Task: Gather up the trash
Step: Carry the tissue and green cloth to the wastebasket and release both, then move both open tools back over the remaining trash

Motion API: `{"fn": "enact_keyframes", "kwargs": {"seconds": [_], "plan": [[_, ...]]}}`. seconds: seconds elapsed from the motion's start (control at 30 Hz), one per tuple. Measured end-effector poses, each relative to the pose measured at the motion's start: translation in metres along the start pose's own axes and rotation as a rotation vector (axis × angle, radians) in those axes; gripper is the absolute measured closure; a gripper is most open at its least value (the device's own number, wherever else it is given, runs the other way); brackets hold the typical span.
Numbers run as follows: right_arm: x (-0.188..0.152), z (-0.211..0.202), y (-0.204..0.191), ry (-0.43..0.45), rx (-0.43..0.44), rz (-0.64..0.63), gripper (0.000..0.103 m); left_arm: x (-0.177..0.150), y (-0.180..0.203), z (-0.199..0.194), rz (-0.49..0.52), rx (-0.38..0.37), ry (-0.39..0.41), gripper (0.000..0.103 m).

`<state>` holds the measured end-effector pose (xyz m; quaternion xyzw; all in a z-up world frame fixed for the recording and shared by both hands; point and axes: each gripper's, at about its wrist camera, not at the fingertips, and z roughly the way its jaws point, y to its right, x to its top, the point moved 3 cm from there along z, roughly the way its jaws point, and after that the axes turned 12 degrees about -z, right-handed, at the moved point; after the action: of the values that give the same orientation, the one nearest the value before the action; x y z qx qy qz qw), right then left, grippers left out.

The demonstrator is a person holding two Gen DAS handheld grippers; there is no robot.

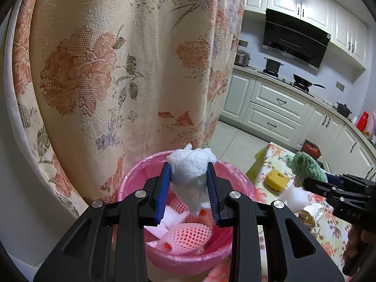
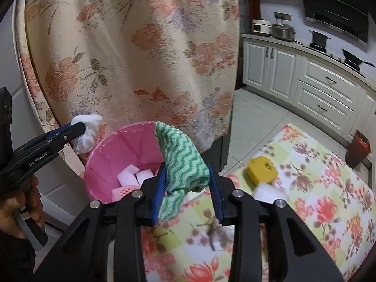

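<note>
Tissue [image 1: 191, 164], crumpled and white, sits clamped in the left gripper [image 1: 189, 188] above the pink bin [image 1: 131, 183]; the right gripper [image 2: 186, 188] pinches a green-patterned cloth [image 2: 183, 162] just beside the bin's rim, over the floral table [image 2: 329, 199].

Pink bin [image 1: 131, 183]; green-zigzag cloth [image 2: 185, 162]; yellow sponge [image 2: 260, 166]; floral curtain [image 1: 117, 70].

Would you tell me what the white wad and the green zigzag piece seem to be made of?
White wad: probably soft tissue or paper towel, matte, crumpled, dimpled surface. Green zigzag piece: likely thin nonwoven cleaning cloth, matte, draping limply in folds.
</note>
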<state>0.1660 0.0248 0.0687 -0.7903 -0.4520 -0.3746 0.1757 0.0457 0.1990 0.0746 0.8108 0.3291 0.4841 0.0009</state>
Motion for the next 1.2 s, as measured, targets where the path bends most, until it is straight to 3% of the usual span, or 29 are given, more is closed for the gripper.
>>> {"fn": "enact_keyframes", "kwargs": {"seconds": [0.43, 0.6, 0.63, 0.7, 1.2], "plan": [[0.04, 0.044, -0.03, -0.01, 0.082, -0.072, 0.066, 0.019, -0.016, 0.011, -0.023, 0.035, 0.019, 0.074], [0.048, 0.057, -0.04, -0.009, 0.109, -0.089, 0.048, 0.024, -0.022, 0.013, -0.032, 0.051, 0.018, 0.066], [0.048, 0.058, -0.04, -0.008, 0.108, -0.092, 0.046, 0.025, -0.022, 0.012, -0.033, 0.055, 0.021, 0.06], [0.048, 0.058, -0.039, -0.009, 0.106, -0.089, 0.046, 0.025, -0.023, 0.01, -0.032, 0.053, 0.024, 0.056], [0.005, 0.03, -0.008, -0.017, 0.038, -0.009, 0.04, 0.008, -0.004, 0.006, -0.012, 0.026, -0.008, 0.056]]}}
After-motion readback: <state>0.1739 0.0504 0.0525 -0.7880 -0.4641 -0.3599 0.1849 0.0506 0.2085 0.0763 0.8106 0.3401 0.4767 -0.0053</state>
